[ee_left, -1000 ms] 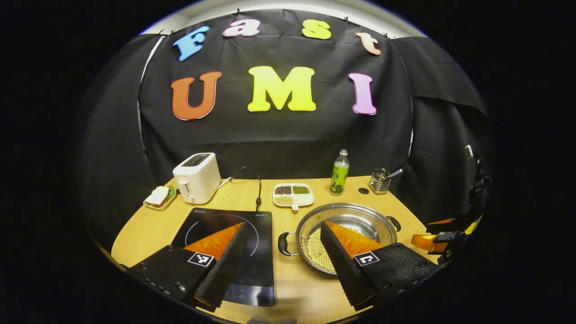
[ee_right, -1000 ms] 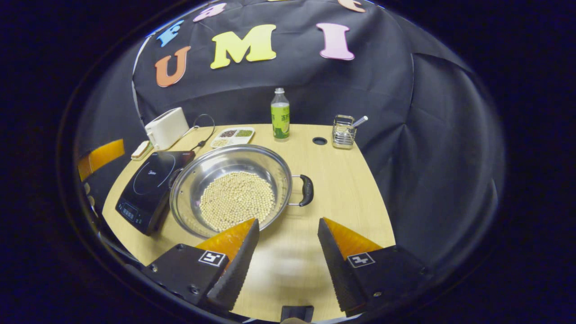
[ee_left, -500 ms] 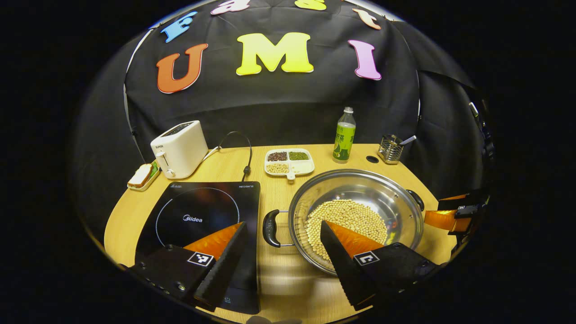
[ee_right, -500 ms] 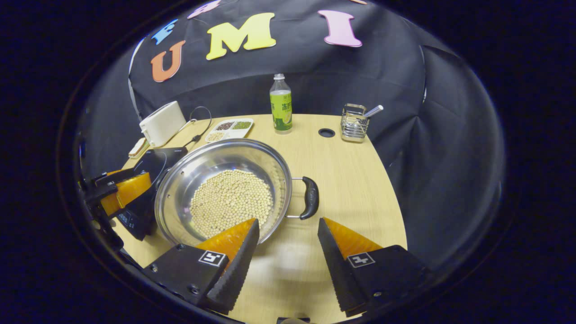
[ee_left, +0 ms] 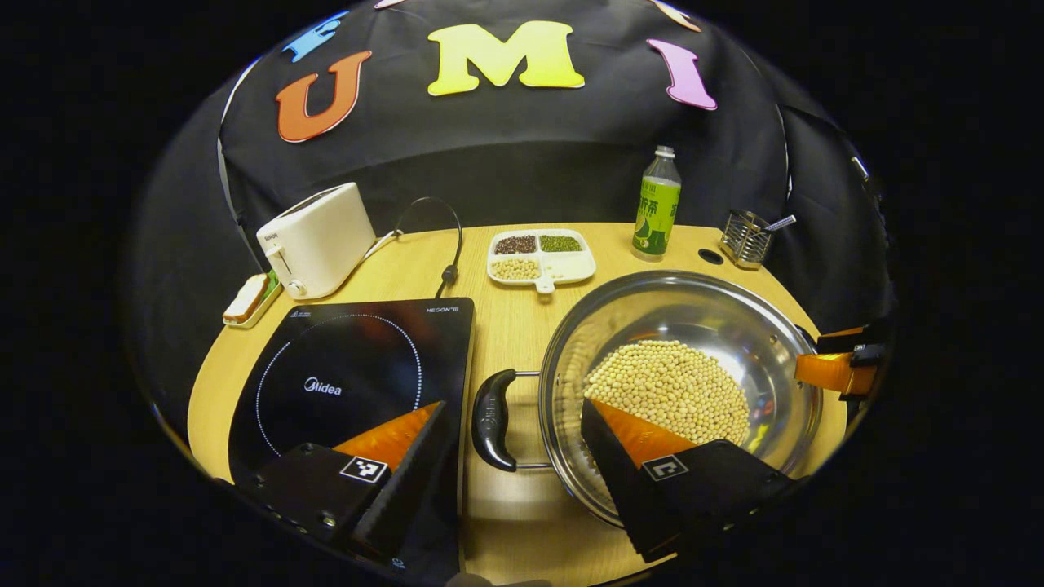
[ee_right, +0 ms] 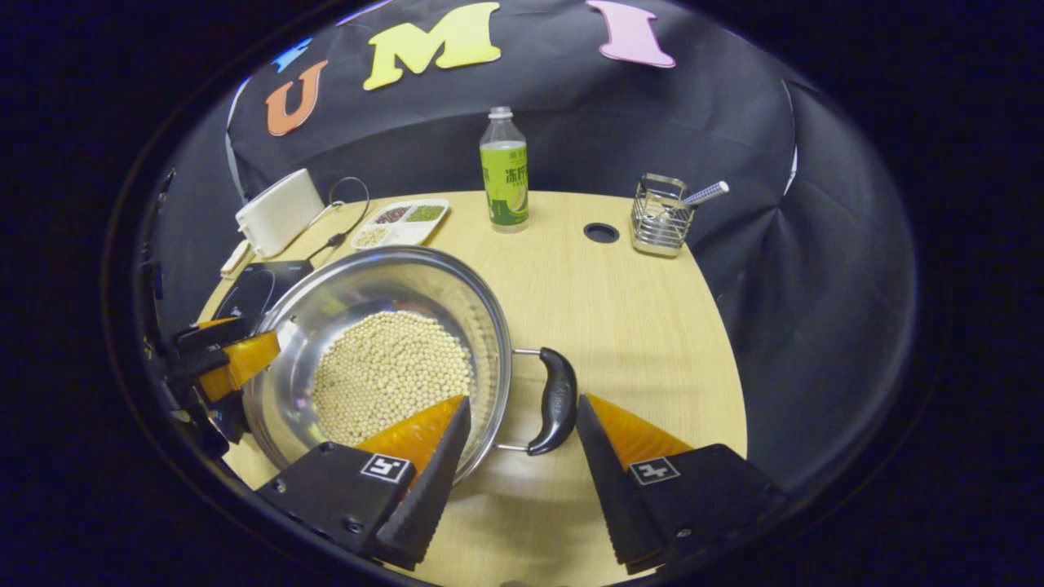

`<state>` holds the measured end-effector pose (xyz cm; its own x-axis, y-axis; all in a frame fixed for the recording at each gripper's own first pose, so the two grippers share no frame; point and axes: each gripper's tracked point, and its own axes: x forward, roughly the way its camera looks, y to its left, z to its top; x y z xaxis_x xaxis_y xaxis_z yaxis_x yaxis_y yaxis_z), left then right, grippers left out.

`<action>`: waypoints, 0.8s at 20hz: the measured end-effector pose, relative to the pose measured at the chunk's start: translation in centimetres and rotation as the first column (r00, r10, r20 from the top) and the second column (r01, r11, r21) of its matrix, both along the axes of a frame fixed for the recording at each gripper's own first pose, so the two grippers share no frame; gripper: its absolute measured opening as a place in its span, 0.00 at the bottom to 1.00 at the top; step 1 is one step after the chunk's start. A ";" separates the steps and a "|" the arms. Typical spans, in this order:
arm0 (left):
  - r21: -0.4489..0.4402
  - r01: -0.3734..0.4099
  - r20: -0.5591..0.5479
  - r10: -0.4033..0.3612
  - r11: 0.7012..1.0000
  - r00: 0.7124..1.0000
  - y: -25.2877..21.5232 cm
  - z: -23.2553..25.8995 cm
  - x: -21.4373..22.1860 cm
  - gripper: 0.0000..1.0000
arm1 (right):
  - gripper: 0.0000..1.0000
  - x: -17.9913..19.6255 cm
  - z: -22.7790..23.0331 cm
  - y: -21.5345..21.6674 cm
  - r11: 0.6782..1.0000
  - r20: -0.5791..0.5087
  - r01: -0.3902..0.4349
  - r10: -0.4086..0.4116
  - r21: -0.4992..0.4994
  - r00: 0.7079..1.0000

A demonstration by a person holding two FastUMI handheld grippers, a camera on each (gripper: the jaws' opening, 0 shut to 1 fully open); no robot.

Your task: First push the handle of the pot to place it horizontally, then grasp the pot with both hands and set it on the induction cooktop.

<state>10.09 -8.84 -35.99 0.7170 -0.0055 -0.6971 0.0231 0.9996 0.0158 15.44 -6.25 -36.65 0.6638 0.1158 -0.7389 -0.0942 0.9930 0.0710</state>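
Standing on the pale wooden bench (ee_right: 644,326) beside the black glass induction cooktop (ee_left: 351,383), the shiny steel pot of beans (ee_left: 681,383) is waiting. Both tongs are spread, left tongs (ee_left: 514,456) and right tongs (ee_right: 522,440) each bracketing a black side handle (ee_right: 559,399) for lifting.

Taking the pot (ee_left: 681,391) as landmark: bare tabletop (ee_right: 620,302) lies open on its far-handle (ee_right: 557,399) side, out to the table edge, with the right tongs (ee_right: 522,444) spread either side of that handle. Between the pot and the cooktop (ee_left: 351,375) runs a narrow strip of wood, partly taken up by the other handle (ee_left: 492,418). Behind the pot stand a tray (ee_left: 541,257), bottle (ee_left: 657,204) and wire holder (ee_left: 744,238); a toaster (ee_left: 316,239) and cable (ee_left: 444,244) crowd behind the cooktop.
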 end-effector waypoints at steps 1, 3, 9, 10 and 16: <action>-0.004 0.000 -0.009 0.000 1.000 1.000 -0.2 -0.2 0.0 0.97 | 0.84 0.2 -0.4 0.0 1.000 -0.012 0.002 -0.002 0.007 1.000; -0.011 -0.003 -0.026 0.003 1.000 1.000 -0.6 -0.8 0.1 0.93 | 0.81 0.2 -1.1 -0.1 1.000 -0.040 0.002 -0.002 0.014 0.999; 0.002 -0.028 -0.066 0.028 1.000 0.997 -0.4 -1.6 0.2 0.83 | 0.70 0.3 -1.2 0.2 0.999 -0.077 0.030 -0.028 0.026 0.997; -0.004 -0.035 -0.066 0.034 0.999 0.997 -0.3 -1.6 0.4 0.79 | 0.69 0.3 -1.2 0.2 0.999 -0.087 0.037 -0.035 0.027 0.996; -0.005 -0.035 -0.103 0.035 0.999 0.994 -0.3 -1.5 0.5 0.69 | 0.63 0.4 -1.2 0.2 0.998 -0.118 0.061 -0.059 0.016 0.991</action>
